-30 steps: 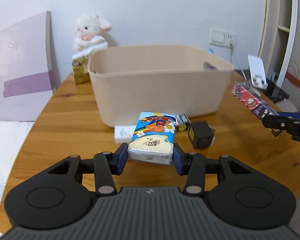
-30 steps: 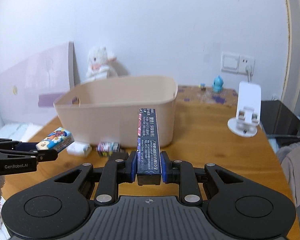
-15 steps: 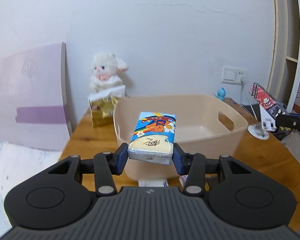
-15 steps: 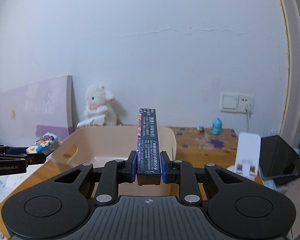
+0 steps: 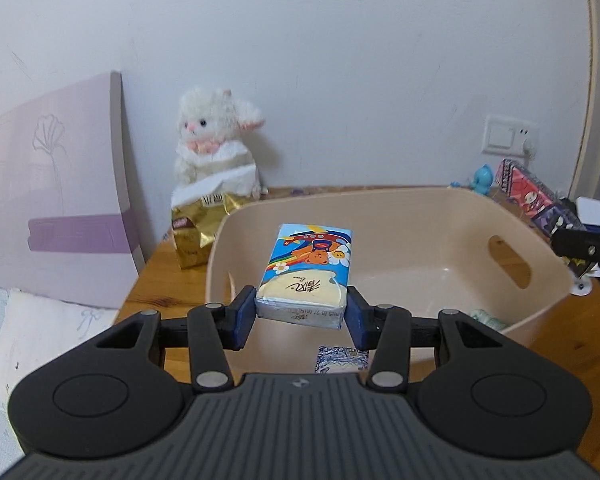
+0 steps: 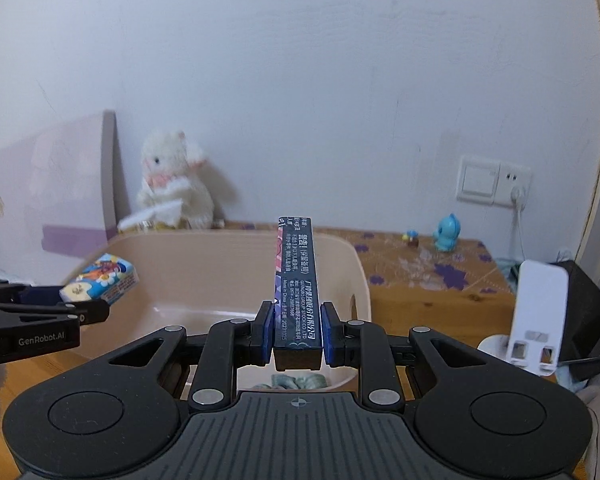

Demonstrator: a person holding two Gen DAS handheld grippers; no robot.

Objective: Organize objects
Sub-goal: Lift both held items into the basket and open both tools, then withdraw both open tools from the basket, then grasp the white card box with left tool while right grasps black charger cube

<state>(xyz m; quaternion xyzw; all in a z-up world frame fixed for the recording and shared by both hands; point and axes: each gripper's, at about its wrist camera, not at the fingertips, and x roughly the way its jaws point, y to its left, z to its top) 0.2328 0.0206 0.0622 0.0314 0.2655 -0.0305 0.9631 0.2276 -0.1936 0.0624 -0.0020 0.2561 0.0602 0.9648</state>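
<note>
Left gripper (image 5: 302, 318): jaws clamped on the near end of a tissue pack (image 5: 307, 274), blue pads pressing both short sides, printed cartoon face up, the pack raised over the near rim of a beige bin (image 5: 512, 216). Right gripper (image 6: 297, 334): jaws clamped on a long dark box (image 6: 298, 280) held edge-up, white print along its top, far end reaching over the same bin (image 6: 360, 276). In the right wrist view the left gripper (image 6: 80, 312) comes in from the left edge with the tissue pack (image 6: 100, 284) above the bin's left side; in the left wrist view the right gripper (image 5: 588, 248) shows at the right edge with the long box (image 5: 528, 196), patterned face up, just past the bin's right wall. Bin interior: pale floor mostly bare, a small greenish crumpled item (image 5: 486, 318) near the front right corner, a slot handle (image 5: 508, 260) in the right wall. A small patterned packet (image 5: 342, 360) lies on the desk (image 5: 156, 276) just in front of the bin, partly hidden by the gripper. Behind the bin's left corner, a gold bag (image 5: 198, 236) with a white plush toy (image 5: 216, 144) sitting on it, against the wall. Far right of the desk: blue figurine (image 6: 446, 236), white phone stand (image 6: 534, 316), wall socket (image 6: 494, 180) with a plugged cable. A lilac panel (image 5: 52, 196) leans against the wall at left.
</note>
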